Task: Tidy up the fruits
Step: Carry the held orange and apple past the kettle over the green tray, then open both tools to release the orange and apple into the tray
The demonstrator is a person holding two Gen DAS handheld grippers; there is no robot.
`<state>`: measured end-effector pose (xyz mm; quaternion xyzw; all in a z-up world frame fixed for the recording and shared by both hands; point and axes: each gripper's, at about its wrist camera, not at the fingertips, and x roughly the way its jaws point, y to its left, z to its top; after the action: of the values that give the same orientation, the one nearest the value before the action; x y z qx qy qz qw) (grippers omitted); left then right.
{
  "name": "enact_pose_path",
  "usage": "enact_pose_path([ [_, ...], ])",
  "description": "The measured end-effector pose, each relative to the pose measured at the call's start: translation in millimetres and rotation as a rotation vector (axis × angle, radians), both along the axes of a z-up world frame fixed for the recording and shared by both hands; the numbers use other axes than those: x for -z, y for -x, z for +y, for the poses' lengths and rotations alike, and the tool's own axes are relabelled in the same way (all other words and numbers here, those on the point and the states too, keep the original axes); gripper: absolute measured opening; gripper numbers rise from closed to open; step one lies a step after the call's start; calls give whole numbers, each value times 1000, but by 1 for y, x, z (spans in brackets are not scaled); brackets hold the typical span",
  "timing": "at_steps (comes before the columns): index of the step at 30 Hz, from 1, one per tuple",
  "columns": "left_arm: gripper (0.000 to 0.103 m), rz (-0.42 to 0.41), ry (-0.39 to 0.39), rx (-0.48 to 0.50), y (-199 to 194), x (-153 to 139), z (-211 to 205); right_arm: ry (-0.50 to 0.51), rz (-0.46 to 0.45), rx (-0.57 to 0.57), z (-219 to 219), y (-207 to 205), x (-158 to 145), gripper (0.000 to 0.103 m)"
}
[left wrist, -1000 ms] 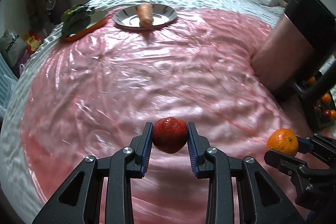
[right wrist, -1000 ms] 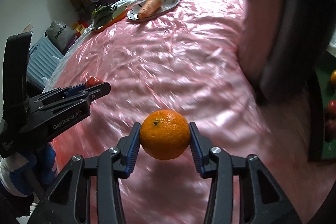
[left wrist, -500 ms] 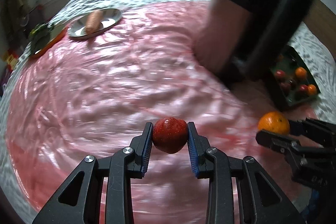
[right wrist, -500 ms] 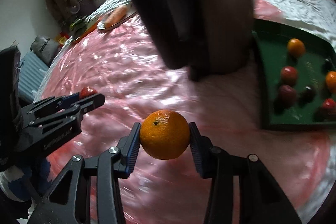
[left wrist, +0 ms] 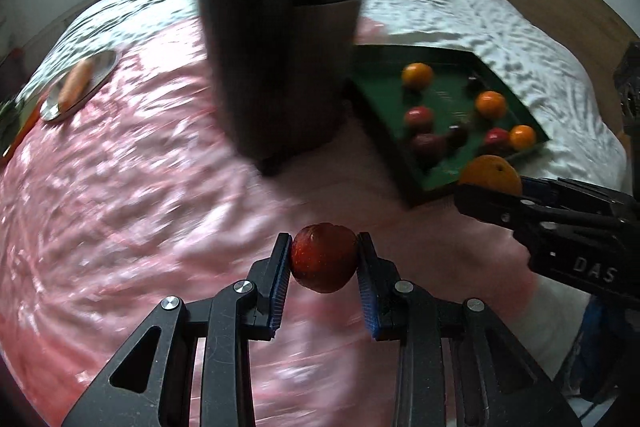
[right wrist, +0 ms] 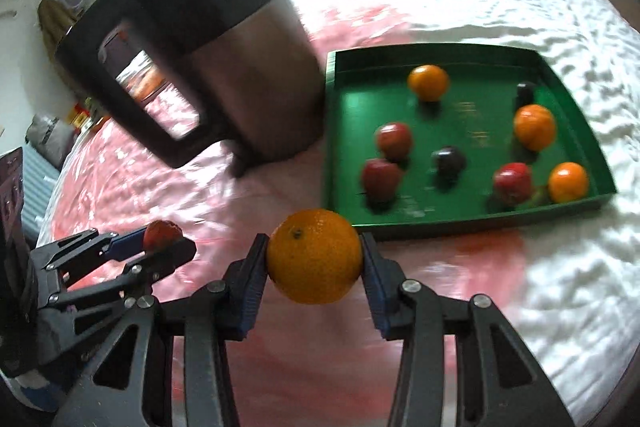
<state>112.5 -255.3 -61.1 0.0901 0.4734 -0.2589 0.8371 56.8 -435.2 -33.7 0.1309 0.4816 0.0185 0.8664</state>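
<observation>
The left tongs [left wrist: 323, 263] squeeze a round, shiny red fruit [left wrist: 324, 257]. The right tongs [right wrist: 315, 259] squeeze a bumpy orange [right wrist: 315, 255]. Both hang over the crinkly pink sheet [left wrist: 120, 187]. At two o'clock sits a flat green tray [right wrist: 460, 225] holding more round fruits.

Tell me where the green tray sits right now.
In the right wrist view the green tray lies at upper right on the bed, just right of the dark kettle and beyond the orange held in the right gripper.
</observation>
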Motion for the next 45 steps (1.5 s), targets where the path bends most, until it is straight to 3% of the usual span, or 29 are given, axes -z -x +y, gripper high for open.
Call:
enact_pose_path([
  [14,27,-45,90,112,-34,-29,-124,68,-85,162,-115,-16,-17,82],
  [25,27,-35,54,80,-82,-2,-190,163,-53,277,-205,-29,0,82],
  [45,27,25,-46,70,-102,47,-232,144,40,237,-231,-46,51,83],
])
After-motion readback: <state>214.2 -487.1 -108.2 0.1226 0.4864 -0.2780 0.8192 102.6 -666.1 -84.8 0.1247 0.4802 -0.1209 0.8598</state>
